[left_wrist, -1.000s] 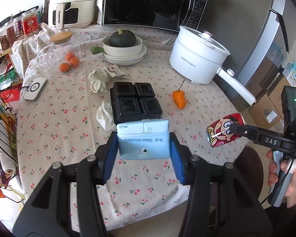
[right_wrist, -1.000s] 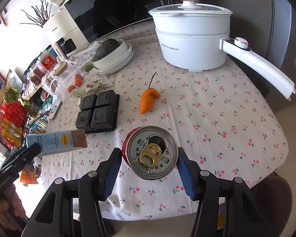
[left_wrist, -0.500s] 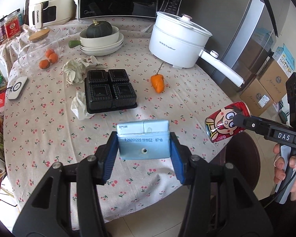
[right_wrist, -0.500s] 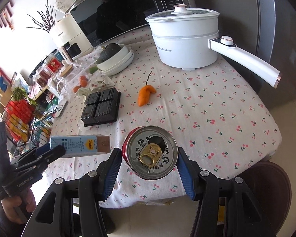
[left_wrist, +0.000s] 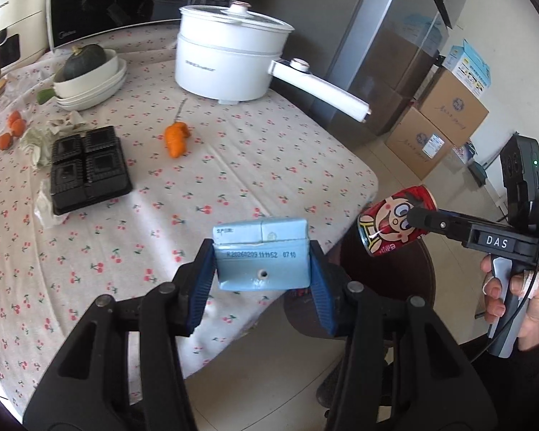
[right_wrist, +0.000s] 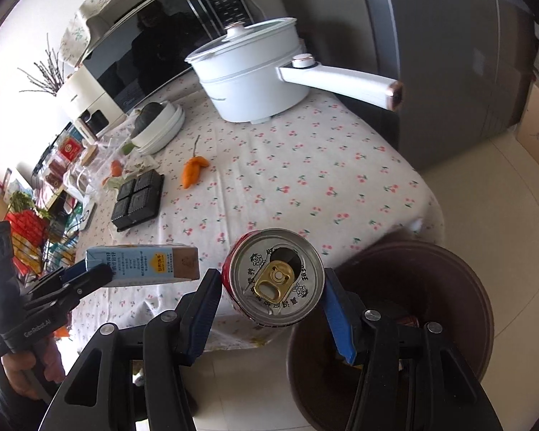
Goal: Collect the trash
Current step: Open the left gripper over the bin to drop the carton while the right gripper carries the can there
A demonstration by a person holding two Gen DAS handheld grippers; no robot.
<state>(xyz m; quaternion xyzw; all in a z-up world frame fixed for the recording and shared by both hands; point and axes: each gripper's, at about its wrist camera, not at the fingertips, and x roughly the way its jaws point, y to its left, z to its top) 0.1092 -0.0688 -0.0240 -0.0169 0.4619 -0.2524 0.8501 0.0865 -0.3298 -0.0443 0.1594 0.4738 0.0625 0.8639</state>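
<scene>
blue-padded left gripper (left_wrist: 261,265) clamped on both narrow sides of a pale blue carton (left_wrist: 261,256), held level in the air beyond the near edge of the table (left_wrist: 233,165), printed date code facing the left wrist camera. same carton (right_wrist: 143,264) seen side-on from the right wrist view, jutting forward from the left gripper (right_wrist: 90,278), with the left hand (right_wrist: 32,366) wrapped low around the handle at the frame's lower left. right gripper (right_wrist: 273,292) closed on a red can (right_wrist: 275,278), blue pads pressed against its opposite sides, opened top and gold pull tab turned toward the camera. can held off the table's corner, just above the near rim of a dark brown bin (right_wrist: 449,287) standing on the floor. from the left wrist view, red can (left_wrist: 395,222) shown lying sideways in the right gripper (left_wrist: 409,221), cartoon face outward, with the right hand (left_wrist: 521,305) gripping the grey handle at the right edge, fingers curled round it. carton and can side by side in the air, near each other but apart. left on the cherry-print cloth: black four-cell tray (left_wrist: 88,167), crumpled tissue (left_wrist: 36,142) touching its far left corner, orange pepper (left_wrist: 176,138), white electric pot (left_wrist: 231,59) with long handle, stacked white dishes carrying a dark green squash (left_wrist: 84,61).
</scene>
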